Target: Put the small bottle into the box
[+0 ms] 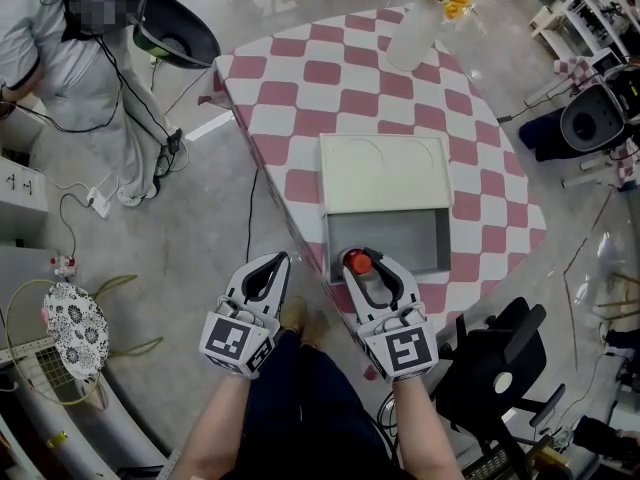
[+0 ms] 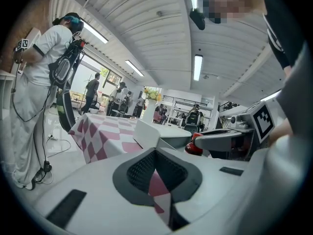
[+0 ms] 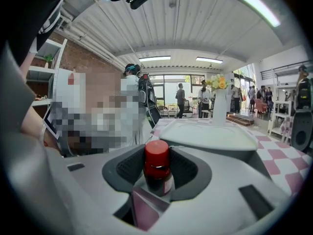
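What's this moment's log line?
right gripper: shut on small bottle | left gripper: shut, empty | box: open | small bottle: at near edge, not inside

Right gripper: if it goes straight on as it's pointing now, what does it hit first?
Most likely the box. The right gripper, shut on the bottle, sits at its near edge pointing across it. Near wall or lid: depth unclear.

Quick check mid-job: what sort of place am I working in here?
Probably an open workshop or lab hall, not a home: cables trail over a bare concrete floor, strip lights line a ribbed ceiling, and another person stands by wearing a rig.
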The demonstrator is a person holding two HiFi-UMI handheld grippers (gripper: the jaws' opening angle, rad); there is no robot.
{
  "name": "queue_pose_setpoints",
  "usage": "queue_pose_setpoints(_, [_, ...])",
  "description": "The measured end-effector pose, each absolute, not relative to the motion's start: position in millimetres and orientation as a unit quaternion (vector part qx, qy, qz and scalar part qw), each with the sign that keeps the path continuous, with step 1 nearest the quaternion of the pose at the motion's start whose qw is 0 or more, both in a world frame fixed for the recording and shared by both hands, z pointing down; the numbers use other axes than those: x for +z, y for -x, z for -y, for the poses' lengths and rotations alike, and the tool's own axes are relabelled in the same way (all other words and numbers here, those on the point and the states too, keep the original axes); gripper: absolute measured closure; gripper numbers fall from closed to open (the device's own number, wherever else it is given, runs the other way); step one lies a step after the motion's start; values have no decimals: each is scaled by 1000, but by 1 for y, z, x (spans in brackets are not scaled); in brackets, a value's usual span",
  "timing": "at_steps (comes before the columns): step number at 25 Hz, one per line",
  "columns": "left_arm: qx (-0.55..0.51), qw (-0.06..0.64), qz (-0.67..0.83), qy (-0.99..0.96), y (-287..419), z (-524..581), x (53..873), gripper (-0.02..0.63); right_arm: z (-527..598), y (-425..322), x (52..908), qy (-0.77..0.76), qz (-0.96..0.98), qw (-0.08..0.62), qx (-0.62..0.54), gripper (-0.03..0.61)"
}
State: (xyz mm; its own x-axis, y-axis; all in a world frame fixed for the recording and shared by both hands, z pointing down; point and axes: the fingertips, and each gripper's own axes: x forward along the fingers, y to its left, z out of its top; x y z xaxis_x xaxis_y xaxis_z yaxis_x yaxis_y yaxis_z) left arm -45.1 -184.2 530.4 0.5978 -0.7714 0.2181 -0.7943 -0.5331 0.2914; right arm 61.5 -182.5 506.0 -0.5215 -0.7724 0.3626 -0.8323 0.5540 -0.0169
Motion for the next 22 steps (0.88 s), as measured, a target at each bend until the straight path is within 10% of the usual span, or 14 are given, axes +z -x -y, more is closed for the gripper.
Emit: queue_pose_setpoints(22, [31,185,439,-879,51,176,526,611,176,-63,504,-477,857,154,121,379])
